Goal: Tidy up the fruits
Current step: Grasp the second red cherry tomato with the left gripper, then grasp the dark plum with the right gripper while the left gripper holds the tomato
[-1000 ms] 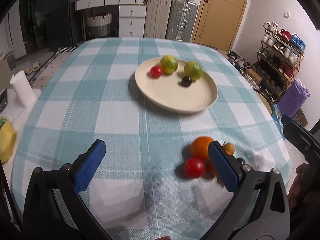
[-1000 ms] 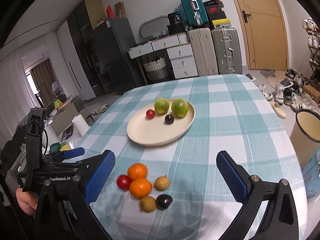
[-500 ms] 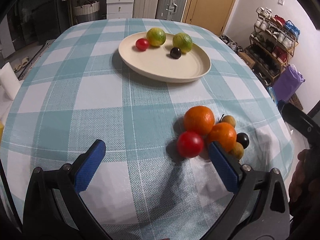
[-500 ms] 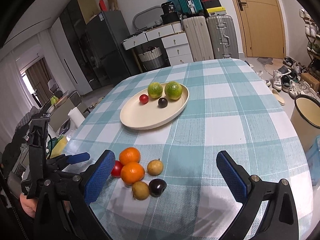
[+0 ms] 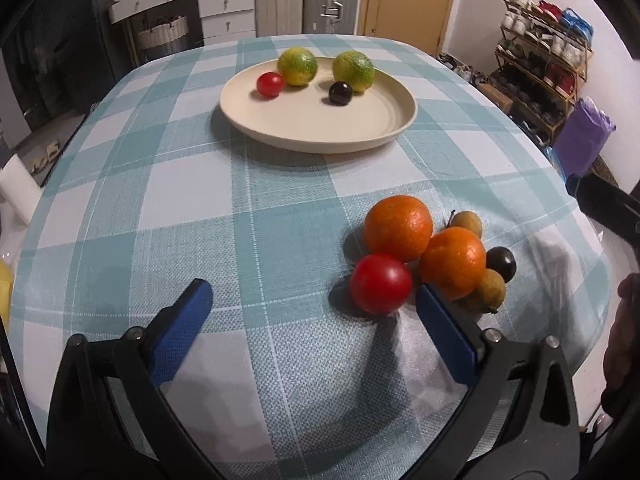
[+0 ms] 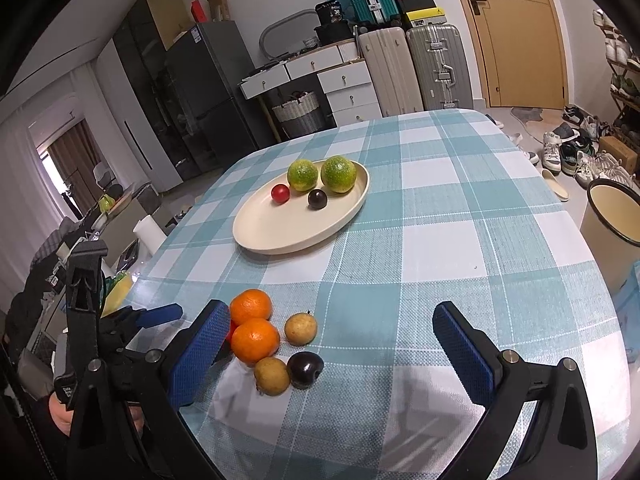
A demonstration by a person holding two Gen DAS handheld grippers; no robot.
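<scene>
A cream plate (image 5: 360, 128) (image 6: 272, 228) on the checked tablecloth holds two green citrus fruits (image 5: 298, 66), a small red tomato (image 5: 270, 84) and a dark plum (image 5: 340, 92). A loose pile sits near the table's front edge: two oranges (image 5: 398, 227) (image 6: 255, 340), a red tomato (image 5: 380, 289), two brown fruits (image 6: 301, 329) and a dark plum (image 6: 305, 369). My left gripper (image 5: 312, 300) is open and empty, its right finger beside the red tomato. My right gripper (image 6: 330, 320) is open and empty above the pile.
A paper roll (image 6: 149, 233) and a yellow item (image 6: 116, 292) stand left of the table. A cream bin (image 6: 612, 220) and a shoe rack (image 5: 548, 60) are to the right. Suitcases (image 6: 412, 68) and drawers stand behind.
My left gripper has moved forward and down toward the loose pile, so the red tomato now lies by its right finger. My right gripper has dropped slightly closer to the pile.
</scene>
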